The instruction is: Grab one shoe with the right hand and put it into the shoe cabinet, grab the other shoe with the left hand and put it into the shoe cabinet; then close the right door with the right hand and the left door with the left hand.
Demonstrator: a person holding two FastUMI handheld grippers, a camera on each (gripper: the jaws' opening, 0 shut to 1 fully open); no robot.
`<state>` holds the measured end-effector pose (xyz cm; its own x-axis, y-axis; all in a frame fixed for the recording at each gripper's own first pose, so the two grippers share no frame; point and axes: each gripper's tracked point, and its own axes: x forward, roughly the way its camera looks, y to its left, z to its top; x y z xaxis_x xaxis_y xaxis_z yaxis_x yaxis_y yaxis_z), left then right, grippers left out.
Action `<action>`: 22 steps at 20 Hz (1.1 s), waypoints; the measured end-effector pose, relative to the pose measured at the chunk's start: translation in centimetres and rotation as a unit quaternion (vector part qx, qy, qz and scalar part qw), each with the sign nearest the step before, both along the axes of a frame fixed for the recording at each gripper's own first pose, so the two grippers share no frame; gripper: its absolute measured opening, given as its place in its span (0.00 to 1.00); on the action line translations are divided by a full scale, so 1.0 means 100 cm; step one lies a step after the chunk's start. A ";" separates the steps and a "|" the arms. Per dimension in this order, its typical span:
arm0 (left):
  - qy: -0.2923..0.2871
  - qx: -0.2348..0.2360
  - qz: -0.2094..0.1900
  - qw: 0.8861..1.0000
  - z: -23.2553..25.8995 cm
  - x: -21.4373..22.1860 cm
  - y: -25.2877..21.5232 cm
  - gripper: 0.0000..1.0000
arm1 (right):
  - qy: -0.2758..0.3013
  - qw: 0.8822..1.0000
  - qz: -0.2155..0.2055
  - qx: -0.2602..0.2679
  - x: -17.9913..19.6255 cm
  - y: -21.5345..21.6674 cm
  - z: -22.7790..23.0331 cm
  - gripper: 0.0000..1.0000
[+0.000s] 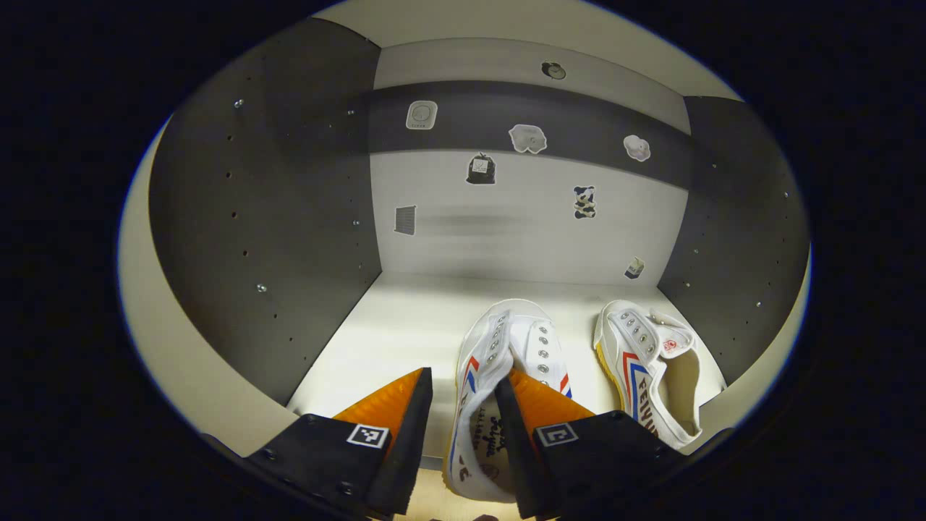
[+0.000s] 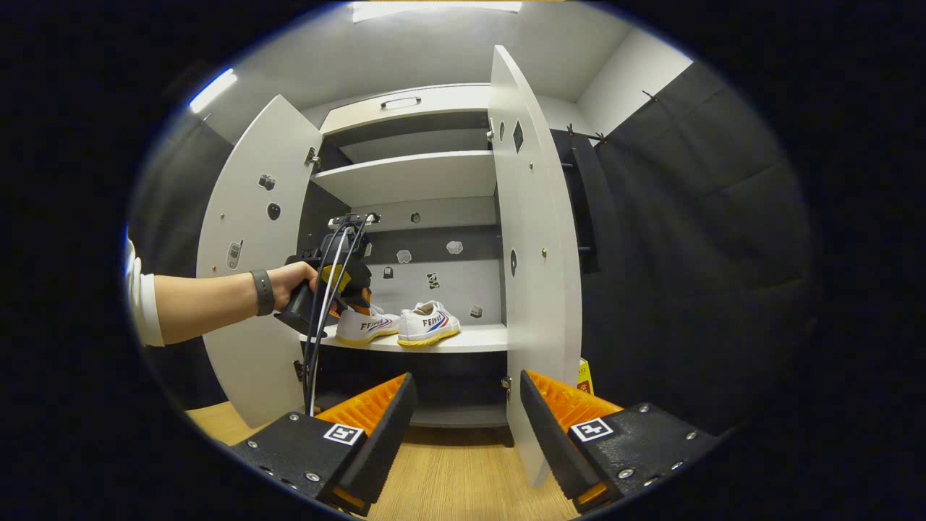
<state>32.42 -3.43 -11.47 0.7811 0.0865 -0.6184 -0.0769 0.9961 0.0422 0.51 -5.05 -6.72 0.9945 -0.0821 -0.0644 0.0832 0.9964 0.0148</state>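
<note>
1. Pale shelves and dark side panels make up the open shoe cabinet (image 2: 434,174), which stands on a wooden floor (image 2: 448,477) with both doors swung wide.
2. Both shoes sit on the middle shelf (image 2: 470,339): the right-hand shoe (image 1: 655,369) rests alone near the right panel, and the left-hand shoe (image 1: 499,376) lies just beside it, heel towards the shelf's front edge.
3. In the left gripper view the left gripper (image 1: 463,405) has its jaws apart astride the left-hand shoe's heel; one finger sits close against the collar, but whether both press on it I cannot tell.
4. From the right gripper view a hand (image 2: 293,278) holds that gripper at the shelf front, over the shoe.
5. The right gripper (image 2: 466,405) hangs back low before the cabinet, jaws apart and empty, nearest the right door (image 2: 535,239).
6. The shoes look like light canvas with a soft, floppy upper and a stiffer rubber sole, so the collar would likely crumple; the heel or sole edge seems the firmer hold.
7. The left door (image 2: 246,239) and right door look like stiff flat boards, probably best pushed at the free edge.
</note>
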 end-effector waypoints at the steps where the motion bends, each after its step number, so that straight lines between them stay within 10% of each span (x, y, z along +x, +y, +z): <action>1: -0.005 -0.002 -0.006 1.000 0.007 -0.005 -0.001 0.63 | -0.002 1.000 0.003 0.002 -0.001 0.002 0.000 0.89; 8: -0.139 -0.008 -0.056 0.989 0.107 -0.057 -0.005 0.96 | -0.011 1.000 0.022 -0.001 -0.003 0.016 0.009 0.89; 22: -0.297 -0.013 -0.041 0.954 0.123 -0.245 0.031 0.97 | -0.023 0.999 0.048 -0.005 -0.005 0.031 0.026 0.89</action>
